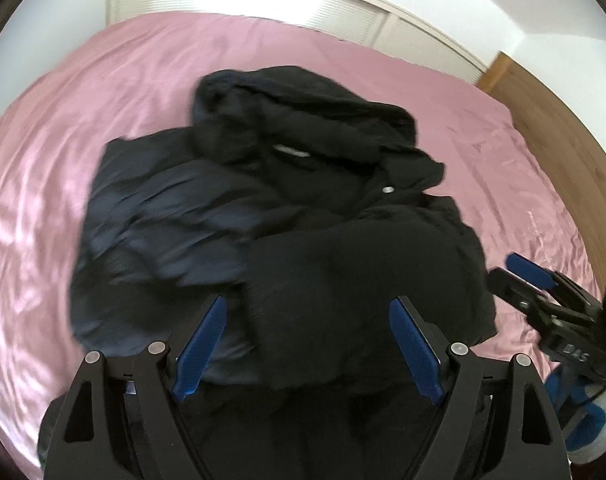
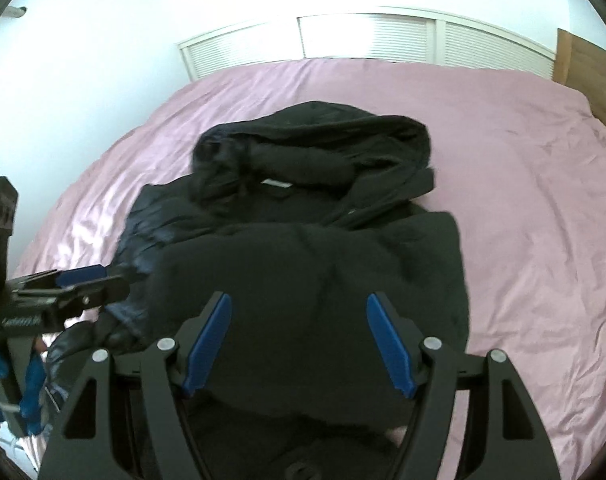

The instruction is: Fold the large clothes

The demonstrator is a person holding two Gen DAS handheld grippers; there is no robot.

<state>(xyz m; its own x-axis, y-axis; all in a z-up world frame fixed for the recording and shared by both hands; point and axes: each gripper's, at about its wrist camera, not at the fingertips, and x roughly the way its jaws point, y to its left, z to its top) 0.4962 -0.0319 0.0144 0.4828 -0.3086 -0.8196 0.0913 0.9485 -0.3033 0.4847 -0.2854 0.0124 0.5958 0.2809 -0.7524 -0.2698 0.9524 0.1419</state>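
Both jaws spread apart, the left hand-held gripper (image 1: pixel 307 344) and right hand-held gripper (image 2: pixel 299 340) hover over a black hooded coat (image 1: pixel 287 208) on pink bedding (image 1: pixel 63 140).

Jacket (image 1: pixel 271 216) motion-blurred; near hem hidden behind fingers (image 1: pixel 199 344).

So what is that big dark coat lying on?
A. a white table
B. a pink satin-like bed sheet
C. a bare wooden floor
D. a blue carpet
B: the black hooded coat is spread over a shiny pink sheet that covers the bed, seen all round it in both views, with both grippers open above its near edge.
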